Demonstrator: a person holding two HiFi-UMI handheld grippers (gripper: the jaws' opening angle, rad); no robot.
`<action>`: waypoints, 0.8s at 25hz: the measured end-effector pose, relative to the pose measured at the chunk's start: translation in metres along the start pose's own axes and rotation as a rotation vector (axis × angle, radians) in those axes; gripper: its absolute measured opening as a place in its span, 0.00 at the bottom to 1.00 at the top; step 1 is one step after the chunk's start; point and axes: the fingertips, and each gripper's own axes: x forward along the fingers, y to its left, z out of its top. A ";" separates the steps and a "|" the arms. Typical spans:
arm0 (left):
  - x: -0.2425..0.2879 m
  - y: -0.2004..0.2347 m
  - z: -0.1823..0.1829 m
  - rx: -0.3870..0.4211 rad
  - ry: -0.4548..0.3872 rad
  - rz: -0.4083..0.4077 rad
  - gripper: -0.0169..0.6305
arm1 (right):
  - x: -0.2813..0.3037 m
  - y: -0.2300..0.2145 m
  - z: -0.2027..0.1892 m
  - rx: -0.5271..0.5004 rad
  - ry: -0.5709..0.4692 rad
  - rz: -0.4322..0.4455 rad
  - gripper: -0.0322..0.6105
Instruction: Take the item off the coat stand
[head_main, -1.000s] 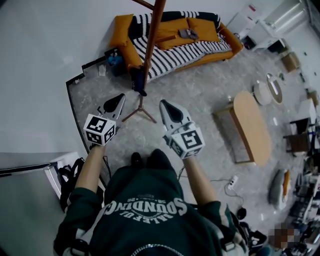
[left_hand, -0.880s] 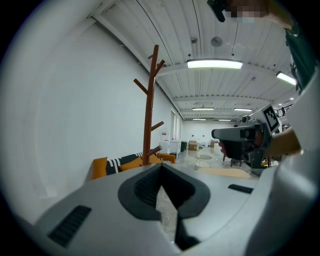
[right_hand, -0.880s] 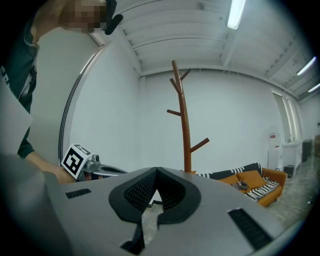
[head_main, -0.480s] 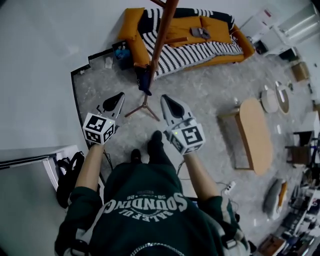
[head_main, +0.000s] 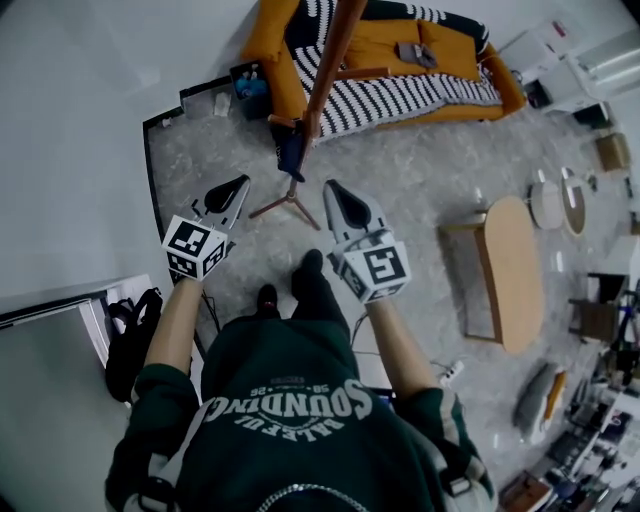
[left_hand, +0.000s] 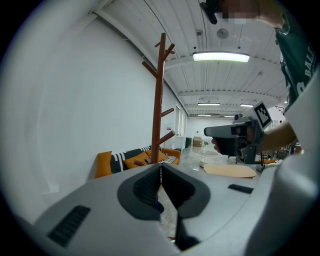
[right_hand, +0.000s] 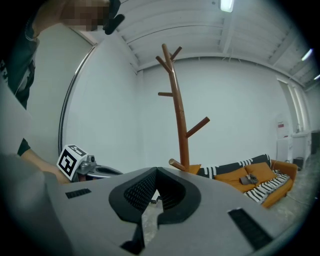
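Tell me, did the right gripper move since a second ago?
Yes. Judged against the wooden coffee table, the right gripper has edged forward, toward the coat stand.

Left gripper (head_main: 238, 184), right gripper (head_main: 332, 188) closed, empty

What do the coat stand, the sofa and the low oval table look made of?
The coat stand is probably wood: reddish-brown, smooth, slight sheen, branch-like pegs with cut ends. The sofa looks like orange fabric upholstery, matte, with soft cushions. The oval table has a pale, matte, wood-look top; whether solid or veneer I cannot tell.
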 end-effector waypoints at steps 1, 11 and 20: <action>0.003 -0.001 -0.006 -0.004 0.003 -0.009 0.02 | 0.002 0.000 -0.004 0.000 0.010 0.005 0.05; 0.040 -0.005 -0.035 -0.078 -0.011 -0.023 0.33 | 0.010 -0.014 -0.032 0.029 0.064 0.003 0.05; 0.095 0.006 -0.060 -0.128 0.042 0.007 0.43 | 0.000 -0.029 -0.036 0.035 0.062 -0.018 0.05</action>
